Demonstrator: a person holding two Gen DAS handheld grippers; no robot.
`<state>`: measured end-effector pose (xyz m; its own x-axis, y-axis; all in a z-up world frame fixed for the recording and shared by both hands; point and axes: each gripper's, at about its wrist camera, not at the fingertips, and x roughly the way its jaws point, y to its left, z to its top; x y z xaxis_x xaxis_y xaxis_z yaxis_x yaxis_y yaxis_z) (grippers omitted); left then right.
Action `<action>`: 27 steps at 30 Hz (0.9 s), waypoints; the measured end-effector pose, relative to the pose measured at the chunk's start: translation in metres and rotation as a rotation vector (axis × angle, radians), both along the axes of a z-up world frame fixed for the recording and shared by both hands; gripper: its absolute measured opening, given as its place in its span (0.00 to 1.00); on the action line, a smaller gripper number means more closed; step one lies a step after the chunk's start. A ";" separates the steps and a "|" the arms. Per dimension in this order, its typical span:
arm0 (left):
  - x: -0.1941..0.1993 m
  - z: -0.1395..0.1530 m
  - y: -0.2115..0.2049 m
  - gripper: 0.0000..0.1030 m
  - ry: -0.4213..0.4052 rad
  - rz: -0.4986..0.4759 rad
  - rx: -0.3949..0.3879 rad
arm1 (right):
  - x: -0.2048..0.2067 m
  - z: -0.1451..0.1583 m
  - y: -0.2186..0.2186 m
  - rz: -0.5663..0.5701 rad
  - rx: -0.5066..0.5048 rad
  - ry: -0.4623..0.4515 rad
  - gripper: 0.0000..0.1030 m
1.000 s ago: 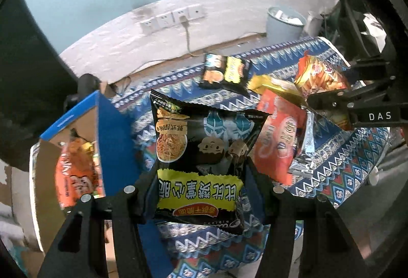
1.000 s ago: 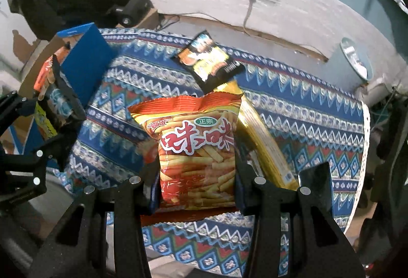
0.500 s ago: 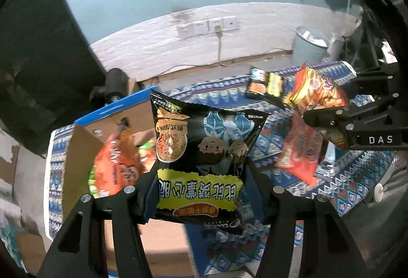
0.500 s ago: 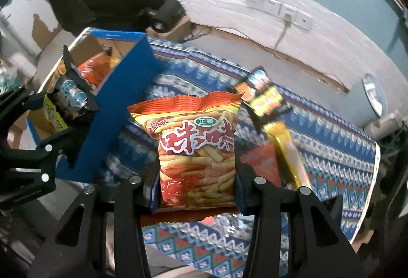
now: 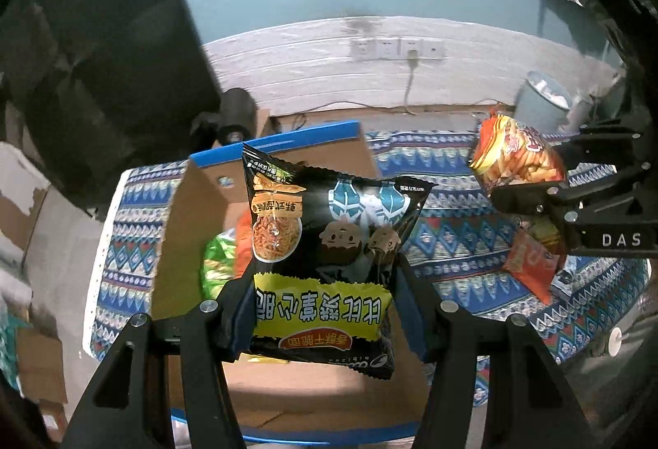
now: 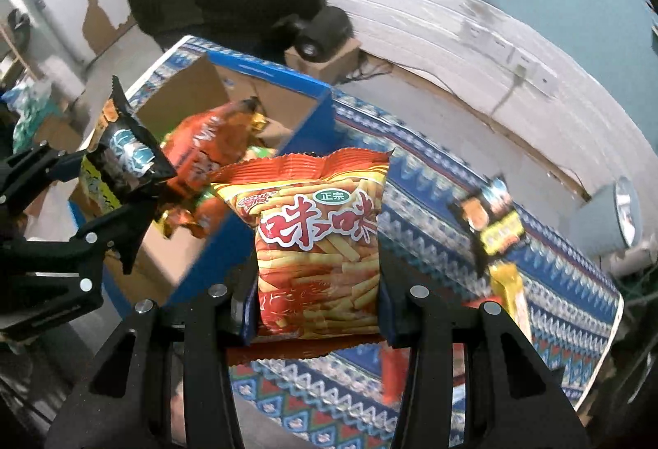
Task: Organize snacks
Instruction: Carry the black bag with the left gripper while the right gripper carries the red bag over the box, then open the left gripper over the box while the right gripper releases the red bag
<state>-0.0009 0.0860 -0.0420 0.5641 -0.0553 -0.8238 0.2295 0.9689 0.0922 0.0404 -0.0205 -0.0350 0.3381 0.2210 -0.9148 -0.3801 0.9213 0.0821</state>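
My left gripper [image 5: 320,309] is shut on a black noodle snack bag [image 5: 329,235] and holds it over the open blue cardboard box [image 5: 283,138]. The box holds orange and green snack bags [image 6: 205,148]. My right gripper [image 6: 316,305] is shut on an orange fries snack bag [image 6: 320,235], just right of the box's blue wall [image 6: 312,115]. Each gripper shows in the other's view: the right gripper with the orange bag [image 5: 514,161] at the right, the left gripper with the black bag [image 6: 123,148] at the left.
A blue patterned cloth [image 6: 432,177] covers the table. On it lie a black and yellow bag [image 6: 493,218], a yellow bag [image 6: 514,296] and a red bag [image 5: 530,268]. A grey bin [image 5: 543,103] stands by the white wall behind.
Both grippers have swung left with their bags. The black bag is now over the box opening, and the orange bag has come up next to the box's right wall.
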 end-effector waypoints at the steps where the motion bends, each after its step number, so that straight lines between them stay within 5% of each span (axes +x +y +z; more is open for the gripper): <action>1: 0.001 0.000 0.005 0.58 -0.001 0.012 0.000 | 0.002 0.001 0.006 0.009 0.001 -0.001 0.42; 27: 0.018 -0.021 0.101 0.59 0.064 0.231 0.015 | 0.031 -0.025 0.114 0.172 0.020 0.073 0.43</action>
<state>0.0172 0.1867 -0.0629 0.5074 0.0819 -0.8578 0.0073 0.9950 0.0993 0.0717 0.0938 -0.0603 0.2265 0.2881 -0.9304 -0.5246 0.8410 0.1328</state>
